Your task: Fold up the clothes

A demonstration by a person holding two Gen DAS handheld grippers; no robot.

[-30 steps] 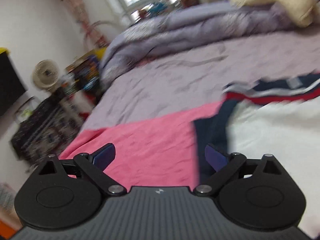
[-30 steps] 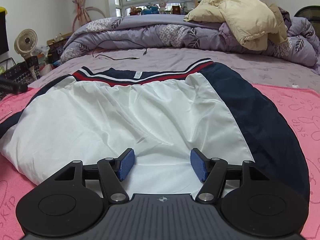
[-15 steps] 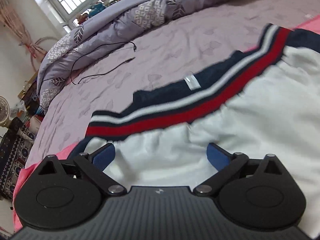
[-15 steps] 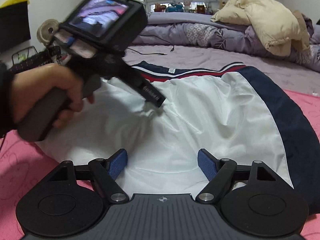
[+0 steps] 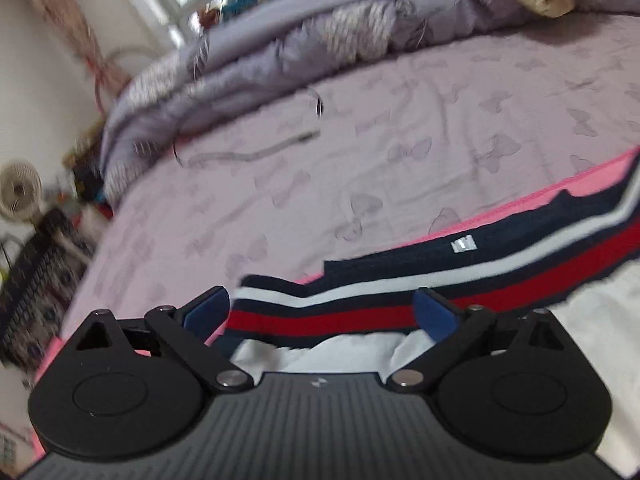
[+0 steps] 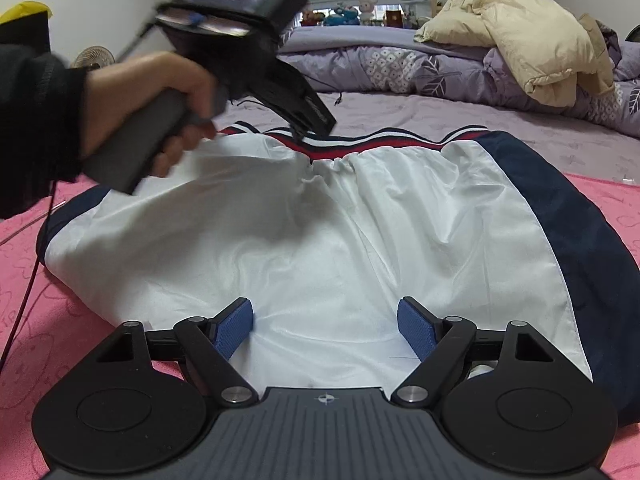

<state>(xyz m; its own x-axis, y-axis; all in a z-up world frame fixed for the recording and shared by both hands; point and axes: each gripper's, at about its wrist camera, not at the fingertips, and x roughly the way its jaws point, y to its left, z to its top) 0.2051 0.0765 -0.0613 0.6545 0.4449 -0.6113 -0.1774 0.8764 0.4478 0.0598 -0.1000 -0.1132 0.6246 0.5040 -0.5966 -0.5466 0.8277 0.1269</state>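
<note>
Lying flat on a pink mat (image 6: 60,280) atop the bed, the white nylon garment with navy side panels (image 6: 340,220) spreads ahead of the right gripper (image 6: 325,326), whose blue-padded fingers (image 6: 234,330) stand wide apart over its near white edge, clamping nothing. Its striped navy, white and red ribbed band (image 5: 360,300) runs between and beyond the left gripper (image 5: 322,312), whose fingers (image 5: 204,312) also stand wide apart, straddling the band without pinching it. Only the right wrist view shows the left hand (image 6: 148,100) gripping its handle above the band's left part, and a cream padded jacket (image 6: 520,36) heaped far ahead on the lilac quilt (image 6: 400,68). Only the left wrist view shows a thin cable (image 5: 248,156) on the lilac bedsheet (image 5: 400,140) beyond the fingers.
</note>
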